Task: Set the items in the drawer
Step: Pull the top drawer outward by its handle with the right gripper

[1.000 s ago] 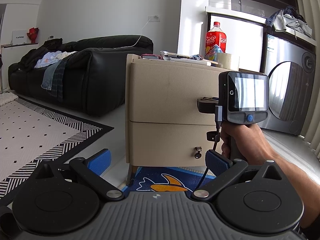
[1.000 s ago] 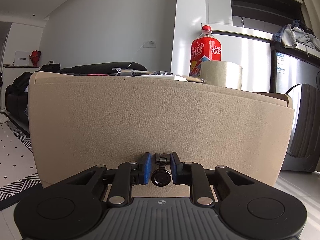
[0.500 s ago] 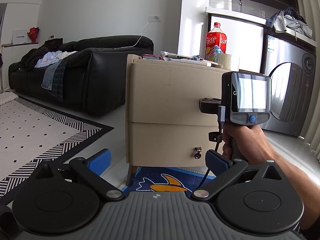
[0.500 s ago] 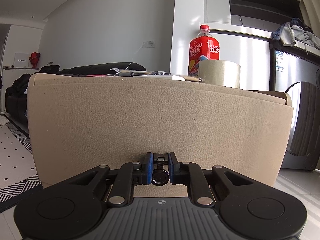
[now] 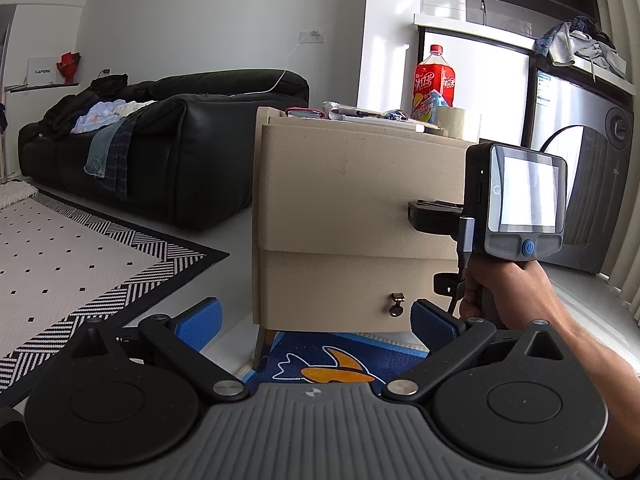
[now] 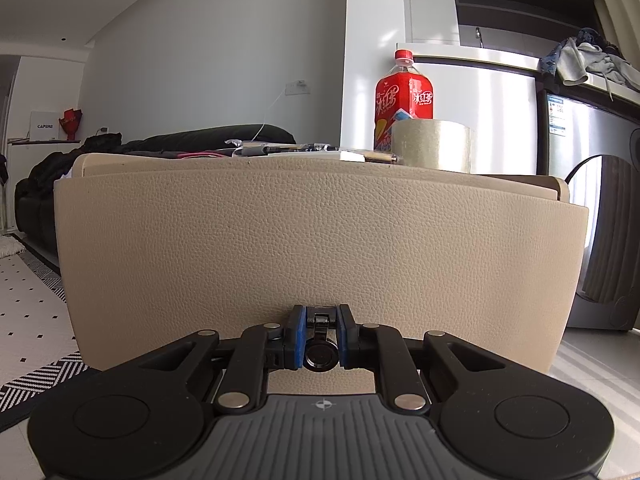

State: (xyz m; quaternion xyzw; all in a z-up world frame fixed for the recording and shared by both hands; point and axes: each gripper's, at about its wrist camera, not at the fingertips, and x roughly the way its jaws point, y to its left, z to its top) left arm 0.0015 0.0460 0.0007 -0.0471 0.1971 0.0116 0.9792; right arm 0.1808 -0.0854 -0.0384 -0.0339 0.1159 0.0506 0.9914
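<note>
Pulling straight back works best: the right tool (image 6: 319, 338) is clamped on the top drawer's knob (image 6: 321, 354); the left tool (image 5: 316, 320) waits apart.

Bottle (image 6: 404, 100) and tape roll (image 6: 432, 144) on nightstand (image 5: 352, 184) top, right side. Sofa (image 5: 168, 152) left behind nightstand. Washer (image 5: 592, 200) right.
</note>
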